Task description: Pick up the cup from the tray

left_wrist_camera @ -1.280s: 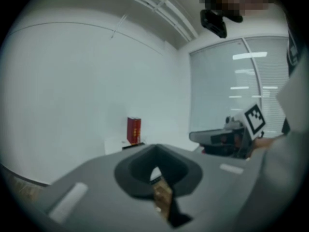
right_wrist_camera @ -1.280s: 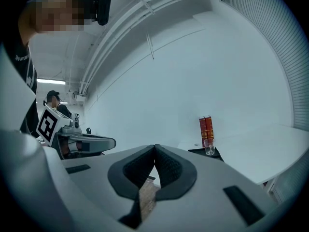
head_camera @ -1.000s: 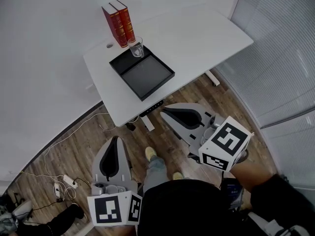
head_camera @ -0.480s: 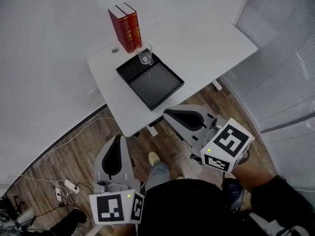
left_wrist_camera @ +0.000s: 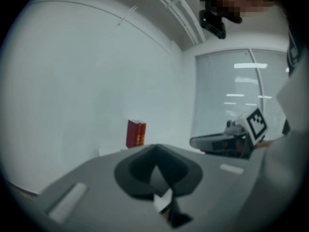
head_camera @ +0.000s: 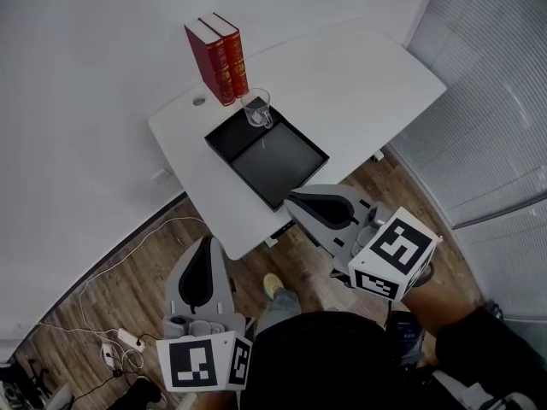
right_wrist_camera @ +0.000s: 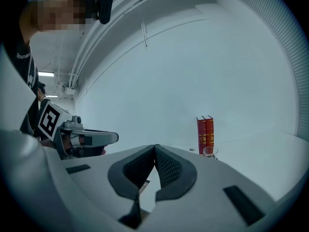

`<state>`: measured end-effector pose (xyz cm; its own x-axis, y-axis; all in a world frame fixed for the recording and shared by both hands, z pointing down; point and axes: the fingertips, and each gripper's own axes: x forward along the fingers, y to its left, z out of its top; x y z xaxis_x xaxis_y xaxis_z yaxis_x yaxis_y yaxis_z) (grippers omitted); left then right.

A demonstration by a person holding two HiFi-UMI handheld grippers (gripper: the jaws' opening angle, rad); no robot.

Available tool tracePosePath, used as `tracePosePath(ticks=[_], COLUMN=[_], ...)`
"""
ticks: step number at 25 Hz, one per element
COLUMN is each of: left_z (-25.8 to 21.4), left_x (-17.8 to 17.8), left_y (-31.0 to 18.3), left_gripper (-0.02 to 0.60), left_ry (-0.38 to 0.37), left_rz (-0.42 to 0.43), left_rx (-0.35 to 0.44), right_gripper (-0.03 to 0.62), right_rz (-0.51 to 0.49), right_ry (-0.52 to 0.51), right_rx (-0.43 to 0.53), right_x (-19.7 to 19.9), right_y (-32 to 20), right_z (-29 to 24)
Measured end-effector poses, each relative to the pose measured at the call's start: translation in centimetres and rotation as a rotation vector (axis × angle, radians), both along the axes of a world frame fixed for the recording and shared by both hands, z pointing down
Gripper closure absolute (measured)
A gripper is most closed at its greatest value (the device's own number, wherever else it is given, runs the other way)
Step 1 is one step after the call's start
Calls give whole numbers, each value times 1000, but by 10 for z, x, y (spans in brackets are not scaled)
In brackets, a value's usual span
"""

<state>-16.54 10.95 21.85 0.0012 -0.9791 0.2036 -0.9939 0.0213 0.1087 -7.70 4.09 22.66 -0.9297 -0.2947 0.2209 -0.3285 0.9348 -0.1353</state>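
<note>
Head view: 1 glass cup stands in the far corner of 1 black tray on the table, 2 red books behind. We see the tray only here.
Left gripper view: left gripper jaws together, empty.
Right gripper view: right gripper jaws together, empty. Cup beside the books.
</note>
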Motion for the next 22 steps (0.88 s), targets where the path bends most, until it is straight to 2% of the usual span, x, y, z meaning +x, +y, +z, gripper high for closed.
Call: tracePosePath(ticks=[11, 22], left_z=[18, 17], left_x=[-47, -52], left_y=[-19, -27], left_gripper=[577, 577], left_ry=[29, 37], left_rz=[22, 45], left_rx=[-7, 7], right_gripper=[580, 580], right_rz=[17, 41], right_ry=[30, 47], right_rx=[1, 28], right_x=[-47, -46], right_y=[-13, -21], right_z=[13, 10])
